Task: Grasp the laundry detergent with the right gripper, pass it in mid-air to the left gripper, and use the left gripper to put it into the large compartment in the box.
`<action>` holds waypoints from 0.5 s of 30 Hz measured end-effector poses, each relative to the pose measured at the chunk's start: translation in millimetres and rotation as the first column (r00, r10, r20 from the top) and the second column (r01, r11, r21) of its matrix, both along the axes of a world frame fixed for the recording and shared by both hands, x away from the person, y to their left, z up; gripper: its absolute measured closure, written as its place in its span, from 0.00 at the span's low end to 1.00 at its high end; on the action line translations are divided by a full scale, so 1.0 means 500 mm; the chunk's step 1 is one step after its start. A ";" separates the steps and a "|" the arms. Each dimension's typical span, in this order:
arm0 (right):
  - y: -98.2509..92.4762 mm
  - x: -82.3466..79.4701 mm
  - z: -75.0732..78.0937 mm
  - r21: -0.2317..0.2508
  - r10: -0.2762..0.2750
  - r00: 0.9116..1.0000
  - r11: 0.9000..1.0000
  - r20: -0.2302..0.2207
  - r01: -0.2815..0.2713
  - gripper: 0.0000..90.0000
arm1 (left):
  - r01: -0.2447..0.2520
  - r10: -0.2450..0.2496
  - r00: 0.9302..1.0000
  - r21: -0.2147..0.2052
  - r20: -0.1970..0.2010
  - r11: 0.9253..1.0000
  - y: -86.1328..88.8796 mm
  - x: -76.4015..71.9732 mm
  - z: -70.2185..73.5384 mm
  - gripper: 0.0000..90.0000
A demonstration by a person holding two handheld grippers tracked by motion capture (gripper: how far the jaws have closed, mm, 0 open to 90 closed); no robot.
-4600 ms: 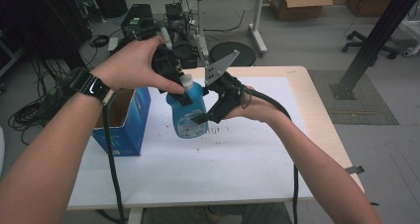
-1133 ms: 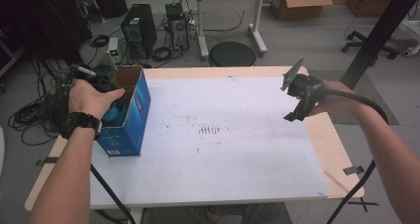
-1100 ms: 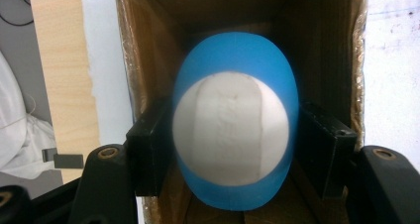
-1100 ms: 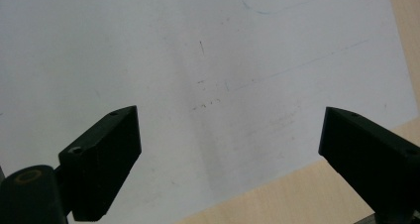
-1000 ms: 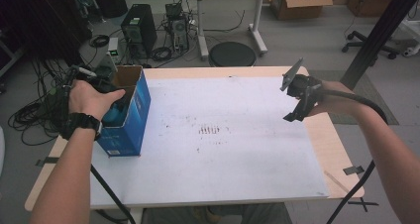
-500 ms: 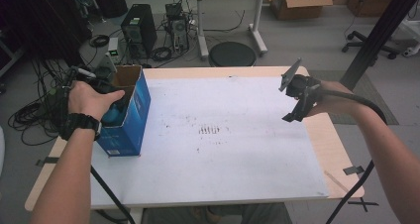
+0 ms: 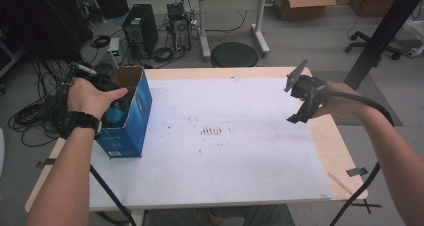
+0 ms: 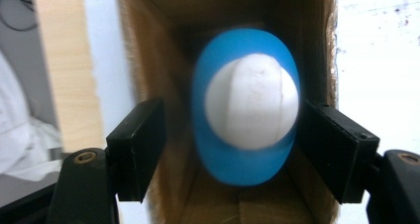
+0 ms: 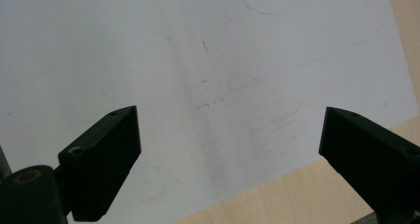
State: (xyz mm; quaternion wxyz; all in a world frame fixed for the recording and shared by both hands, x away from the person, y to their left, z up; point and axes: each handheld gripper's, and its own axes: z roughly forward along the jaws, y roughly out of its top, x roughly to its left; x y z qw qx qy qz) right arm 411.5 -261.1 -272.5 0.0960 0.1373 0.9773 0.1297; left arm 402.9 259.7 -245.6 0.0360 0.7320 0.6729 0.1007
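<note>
A blue bottle (image 8: 242,157) with a white cap (image 8: 251,101) sits down inside an open blue carton (image 7: 131,131) at the table's left; its blue body (image 7: 116,115) shows through the carton's mouth in the high view. My left gripper (image 8: 230,135) points down into the carton, a hand covering it in the high view. Its jaws have just been opening: the bottle lies between them, blurred, with a clear gap at the left pad (image 8: 141,147). My right gripper (image 7: 300,106) hovers open over the table's right side, nothing between its fingers (image 9: 228,149).
The white sheet (image 7: 225,151) covers most of the wooden table (image 7: 335,156), with faint marks at its middle. The carton stands near the left edge. Cables trail from both grippers over the front edge. Computers, a stool and cables lie on the floor behind.
Several seconds ago both grippers held the bottle over the table's middle; now it is in the carton and the right gripper is out at the right. Over the last second neither hand visibly moved.
</note>
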 end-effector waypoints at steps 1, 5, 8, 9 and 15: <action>0.000 0.000 0.001 0.001 0.000 1.000 1.000 -0.001 0.000 0.10 | 0.005 -0.005 1.000 -0.002 0.002 1.000 0.000 -0.002 0.007 0.32; 0.001 -0.002 0.004 0.005 0.000 1.000 1.000 0.000 0.000 0.10 | 0.034 -0.035 0.999 0.007 0.019 0.999 -0.006 -0.011 0.040 0.28; 0.006 -0.004 0.008 0.007 0.002 1.000 1.000 0.003 -0.002 0.10 | 0.060 -0.060 0.998 0.006 0.029 0.998 -0.018 -0.019 0.064 0.26; 0.007 -0.004 0.009 0.009 0.004 1.000 1.000 0.004 -0.004 0.10 | 0.071 -0.071 0.997 0.001 0.031 0.997 -0.023 -0.021 0.072 0.25; 0.021 -0.006 0.019 0.025 0.010 1.000 1.000 0.014 -0.010 0.10 | 0.134 -0.135 0.989 0.023 0.057 0.991 -0.069 -0.028 0.114 0.23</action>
